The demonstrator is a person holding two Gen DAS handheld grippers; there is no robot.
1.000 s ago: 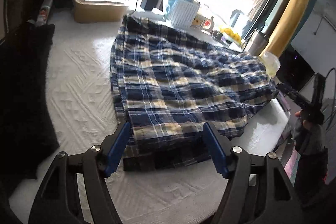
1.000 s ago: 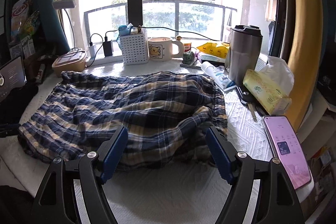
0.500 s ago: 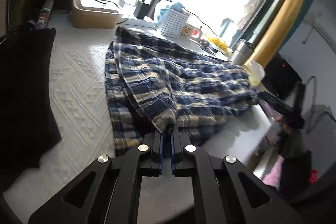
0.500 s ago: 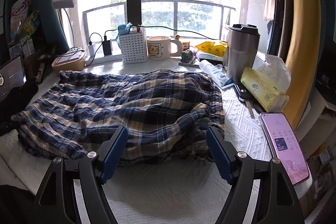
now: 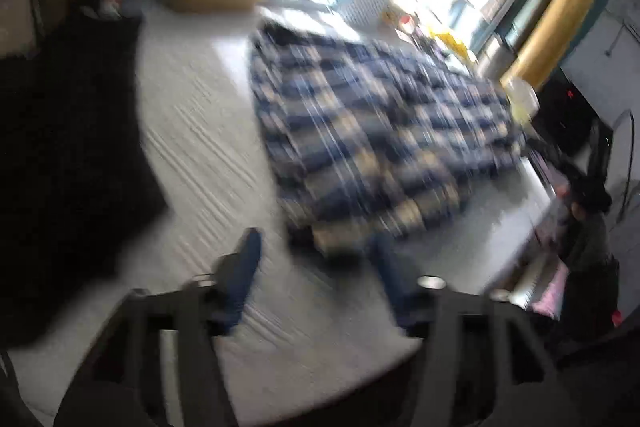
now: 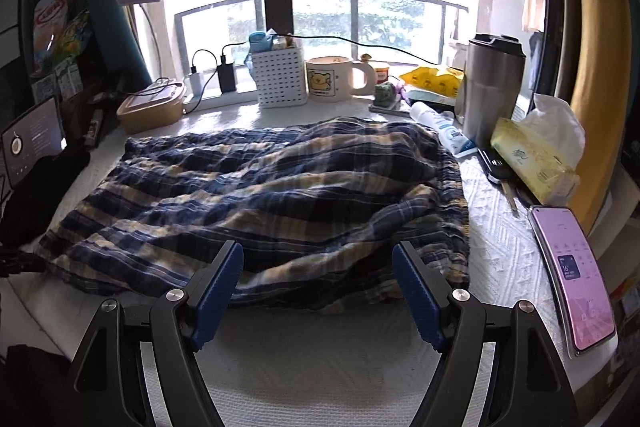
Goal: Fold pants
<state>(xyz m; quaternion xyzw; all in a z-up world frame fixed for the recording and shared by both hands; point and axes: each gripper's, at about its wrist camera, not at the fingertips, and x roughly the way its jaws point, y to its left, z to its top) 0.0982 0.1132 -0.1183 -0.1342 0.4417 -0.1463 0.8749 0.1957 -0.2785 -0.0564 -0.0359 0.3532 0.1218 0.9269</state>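
**Both tongs spread beside the plaid pants**

The pants [image 6: 264,203] lie rumpled on the white worktop [image 6: 328,359]. The left tongs [image 5: 316,267] have just been opening, nothing between them. The right tongs [image 6: 318,291] stand spread, empty, at the near hem.

- The tabletop [image 6: 496,259] wears a white textured cover.
- Plaid pants [image 6: 264,203] lie spread across its middle.
- Behind the pants: a white perforated basket [image 6: 280,77], a mug [image 6: 332,79], a tan lidded box [image 6: 150,109].
- Right of the pants: a steel tumbler [image 6: 490,87], a tube [image 6: 444,133], a tissue pack [image 6: 532,159], a phone [image 6: 572,279].
- Left of the pants: something black [image 5: 68,147], perhaps cloth.
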